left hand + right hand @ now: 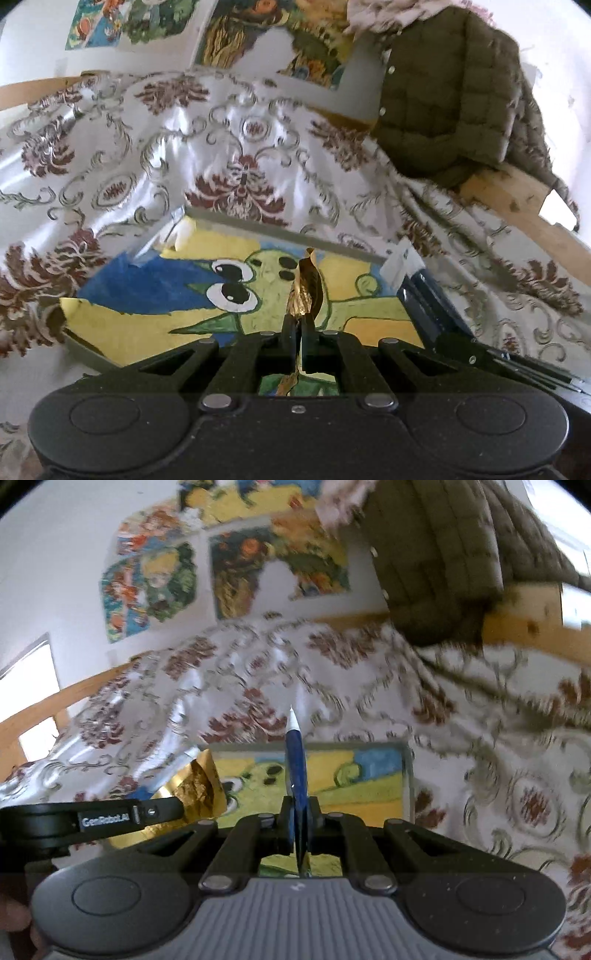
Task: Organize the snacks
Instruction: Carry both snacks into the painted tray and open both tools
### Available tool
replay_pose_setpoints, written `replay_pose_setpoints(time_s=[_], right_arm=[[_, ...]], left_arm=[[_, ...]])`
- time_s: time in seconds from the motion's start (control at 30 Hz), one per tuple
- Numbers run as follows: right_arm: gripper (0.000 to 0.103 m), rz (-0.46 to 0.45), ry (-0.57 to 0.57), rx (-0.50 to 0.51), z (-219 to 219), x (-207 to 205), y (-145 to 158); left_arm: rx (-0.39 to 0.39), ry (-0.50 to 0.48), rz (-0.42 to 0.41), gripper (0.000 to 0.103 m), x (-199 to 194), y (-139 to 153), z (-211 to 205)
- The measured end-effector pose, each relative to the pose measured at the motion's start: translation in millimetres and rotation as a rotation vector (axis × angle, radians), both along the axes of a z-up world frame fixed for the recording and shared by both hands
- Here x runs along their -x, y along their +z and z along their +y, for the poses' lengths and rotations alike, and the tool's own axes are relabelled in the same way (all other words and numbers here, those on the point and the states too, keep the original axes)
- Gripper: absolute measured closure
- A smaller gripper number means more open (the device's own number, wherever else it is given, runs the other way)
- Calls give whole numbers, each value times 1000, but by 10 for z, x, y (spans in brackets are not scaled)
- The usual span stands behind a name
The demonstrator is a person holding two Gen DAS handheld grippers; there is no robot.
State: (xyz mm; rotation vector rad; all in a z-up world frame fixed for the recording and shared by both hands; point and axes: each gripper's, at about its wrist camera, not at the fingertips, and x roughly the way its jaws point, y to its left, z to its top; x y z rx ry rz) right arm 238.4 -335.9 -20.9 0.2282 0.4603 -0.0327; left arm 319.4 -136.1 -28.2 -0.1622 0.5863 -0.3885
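Left gripper point(298, 325) is clamping a gold foil snack packet point(306, 284), its long axis running forward along the fingers. Right gripper point(299, 808) is pinching a blue-and-white snack packet point(297, 764) edge-on. Both are hanging above the painted box point(369, 775) on the floral bedspread point(147, 155), which lies directly ahead and below; judged equally near to the 2 grippers.

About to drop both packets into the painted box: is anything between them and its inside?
Nothing visible blocks it. The left claw pinches the gold packet and the right claw the blue packet, both above the painted box, whose painted floor shows bare.
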Motion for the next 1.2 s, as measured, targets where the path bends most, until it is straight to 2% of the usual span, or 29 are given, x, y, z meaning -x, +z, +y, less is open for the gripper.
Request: replay_pose_setpoints(time_s=[0.17,0.4,0.5,0.6,0.67,0.7,0.77,1.0,1.07,1.2], right_arm=[[96,69,-34,-69,-171,-172,-249],[95,82,-38,-103,-216,-226,-271],[88,93,-54,-101,-224,-228,-274],[80,109,-77,-118,-256,-237,-297],[59,110,-90,-122,-276,-230,-303],[55,107,-91,-124,-291,-215,-305],[43,98,-92,-120,-291,-198,-279],[24,46,-112,-56,-264,-89,-82],[16,22,-110,-45,-254,-23,1],[1,-35,-117,2,-212,172,193]], left_arm=[[4,-1,37,102,-121,-122,-68],[15,15,71,101,-170,-226,-113],[11,9,84,99,-182,-238,-117],[-8,14,103,88,-197,-225,-129],[-11,12,108,78,-195,-209,-129],[-12,8,108,71,-188,-201,-124],[-18,7,102,46,-160,-183,-109],[-28,17,35,26,5,-11,-8],[-15,21,19,17,55,69,43],[-6,57,-37,7,229,279,143]])
